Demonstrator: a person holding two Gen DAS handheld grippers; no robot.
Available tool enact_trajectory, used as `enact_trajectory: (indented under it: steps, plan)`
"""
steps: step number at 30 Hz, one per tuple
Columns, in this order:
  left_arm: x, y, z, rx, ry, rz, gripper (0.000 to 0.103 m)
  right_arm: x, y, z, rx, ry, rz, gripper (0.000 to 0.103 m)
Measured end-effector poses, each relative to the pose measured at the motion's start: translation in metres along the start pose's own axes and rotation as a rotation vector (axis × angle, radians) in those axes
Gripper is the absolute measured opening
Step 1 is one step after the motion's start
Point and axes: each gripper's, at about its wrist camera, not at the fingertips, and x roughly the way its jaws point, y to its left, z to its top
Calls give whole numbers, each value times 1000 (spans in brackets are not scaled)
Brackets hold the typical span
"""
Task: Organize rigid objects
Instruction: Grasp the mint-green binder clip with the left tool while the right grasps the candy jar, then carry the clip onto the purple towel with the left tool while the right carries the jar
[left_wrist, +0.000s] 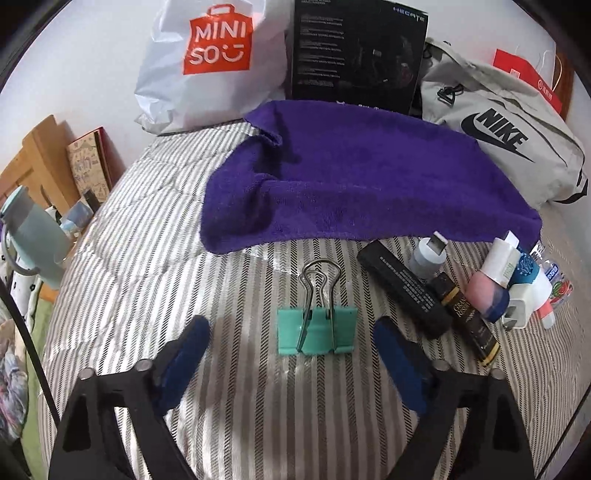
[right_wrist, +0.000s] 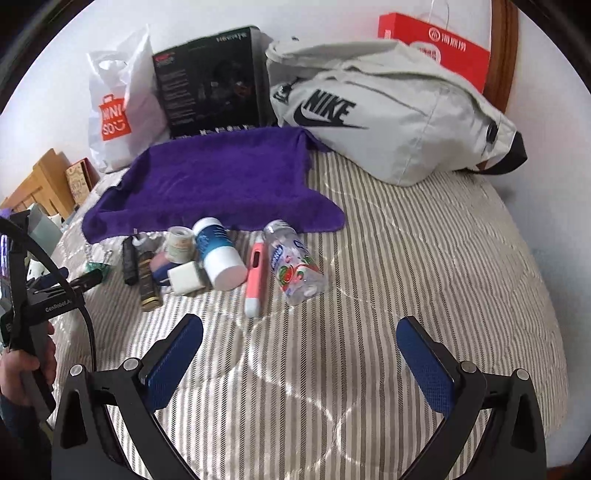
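Note:
A teal binder clip (left_wrist: 317, 330) lies on the striped bedspread, right between the tips of my open, empty left gripper (left_wrist: 291, 326). To its right lies a row of small items: a black bar (left_wrist: 402, 286), a dark gold-trimmed tube (left_wrist: 467, 325), a white charger (left_wrist: 522, 308). In the right wrist view the same pile shows: a white-and-blue bottle (right_wrist: 218, 254), a pink pen-like item (right_wrist: 256, 273), a clear plastic bottle (right_wrist: 295, 267). My right gripper (right_wrist: 301, 328) is open and empty, short of the pile. A purple towel (left_wrist: 362, 181) lies spread behind.
A Miniso bag (left_wrist: 210, 62), a black box (left_wrist: 358, 51) and a grey Nike bag (right_wrist: 388, 110) line the wall behind the towel. A red box (right_wrist: 443, 48) stands at the back right. A teal flask (left_wrist: 33, 236) stands off the bed's left edge.

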Motion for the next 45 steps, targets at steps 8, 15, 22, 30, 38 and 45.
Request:
enact_trajectory:
  steps: [8,15,22,30,38,45]
  plan:
    - [3,-5,-2,22,-25,-28,48,25,-10,11,1,25,-10,103]
    - [3,-9,0,35,-22,-30,40,47,-18,29,0,30,5,102]
    - [2,-8,-1,33,-19,-32,40,82,-12,39,-99,82,18,90]
    - [3,-8,-1,41,-18,-33,40,105,-11,32,-160,108,45,86]
    - [3,-7,-1,34,-21,-35,40,110,-18,31,-180,85,85,98]
    - [3,-7,0,34,-18,-35,40,103,-12,31,-221,74,105,76]
